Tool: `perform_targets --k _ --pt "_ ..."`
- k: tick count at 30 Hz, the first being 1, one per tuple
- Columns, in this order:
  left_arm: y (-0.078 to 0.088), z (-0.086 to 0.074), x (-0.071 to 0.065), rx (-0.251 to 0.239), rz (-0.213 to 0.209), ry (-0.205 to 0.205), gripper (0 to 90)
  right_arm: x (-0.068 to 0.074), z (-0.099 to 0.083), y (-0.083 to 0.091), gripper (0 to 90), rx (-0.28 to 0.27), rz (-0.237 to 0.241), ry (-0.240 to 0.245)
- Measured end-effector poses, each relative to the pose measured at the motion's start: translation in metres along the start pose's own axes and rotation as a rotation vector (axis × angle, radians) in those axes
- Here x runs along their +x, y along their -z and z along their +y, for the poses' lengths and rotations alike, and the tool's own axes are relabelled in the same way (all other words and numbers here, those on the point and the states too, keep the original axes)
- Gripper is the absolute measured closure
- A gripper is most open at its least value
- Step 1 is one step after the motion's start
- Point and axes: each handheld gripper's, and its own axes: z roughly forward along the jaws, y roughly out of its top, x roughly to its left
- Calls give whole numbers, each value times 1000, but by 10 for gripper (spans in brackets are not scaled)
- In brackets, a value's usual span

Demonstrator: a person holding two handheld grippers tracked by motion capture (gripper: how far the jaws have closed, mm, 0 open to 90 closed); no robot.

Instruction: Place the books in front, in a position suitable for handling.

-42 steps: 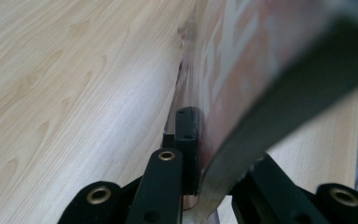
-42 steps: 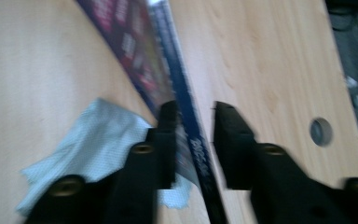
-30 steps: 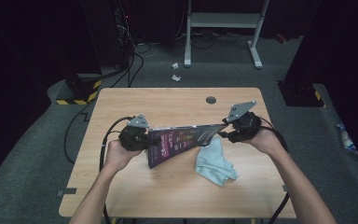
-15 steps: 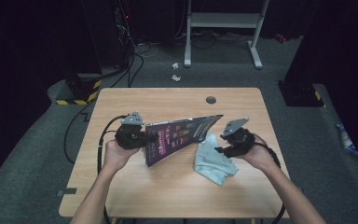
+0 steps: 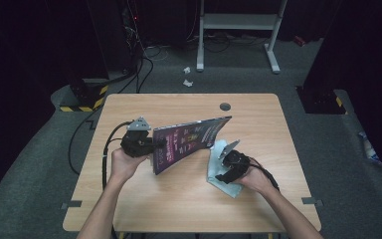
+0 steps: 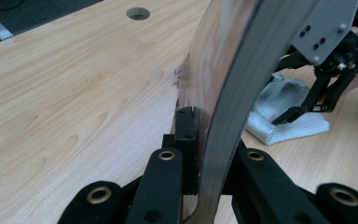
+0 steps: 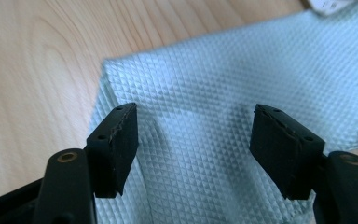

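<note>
Glossy purple magazine [image 5: 189, 142] is up off the table [image 5: 144, 109], clenched at its near-left edge by the left claw [image 6: 204, 154] w/ the pages fanning up and away toward the round grommet hole [image 5: 225, 106]. In the left gripper view both pads press flat on the spine side, pages stacked thick between them.

Cloth [image 7: 223, 116], pale blue-green w/ a waffle weave, lies flat just right of the magazine's lower corner, partly under its free end. Right claw [image 7: 193, 144] hangs directly over the cloth; its jaws have just been opening and stand wide apart, nothing pinched btwn them yet, fabric showing in the gap.

Handling, as I judge it:
- Magazine: light-ish but floppy, bows under own weight; cover looks slick, so a one-edge grip may slip or let it sag. Best held near the spine where pages are bound.
- Cloth: v. soft, no stiffness, won't slide off pads but will bunch. Taking it flat means pressing down and pinching up a fold; the near-left corner, where a doubled edge shows in the right gripper view, looks the easier bite.
- Risk: claw grabs one layer only, or drags the cloth along the table instead of lifting.
</note>
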Motion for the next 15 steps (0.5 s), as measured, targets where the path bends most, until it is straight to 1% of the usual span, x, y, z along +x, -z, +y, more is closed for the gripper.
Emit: perform_targets --k 3,4,7,8,9,11,12,13,14,15 --pt "-1 -1 -1 -4 9 0 841 0 -2 0 340 -10 -7 2" --pt "-1 -1 -1 -5 16 -6 841 0 -2 1 371 -6 -11 4" --pt "-2 -1 -3 -1 27 -15 841 2 -2 7 644 29 -24 -11" --pt "-3 -1 -4 -3 31 -15 841 2 -3 9 720 42 -27 -9" --pt "-3 -1 -4 -2 33 -18 841 3 -5 10 766 51 -29 -8" --pt "-5 -2 -5 -8 37 -18 841 3 -9 14 817 65 -28 -14" --pt "-5 -1 -5 -3 38 -27 841 3 -11 16 831 69 -34 -15" --pt "-5 -1 -5 -6 42 -28 841 2 -14 19 837 64 -42 -22" --pt "-5 -2 -5 -13 41 -21 841 -1 -18 23 839 50 -50 -40" --pt "-5 -2 -4 -13 45 -24 841 -4 -21 28 841 29 -53 -68"
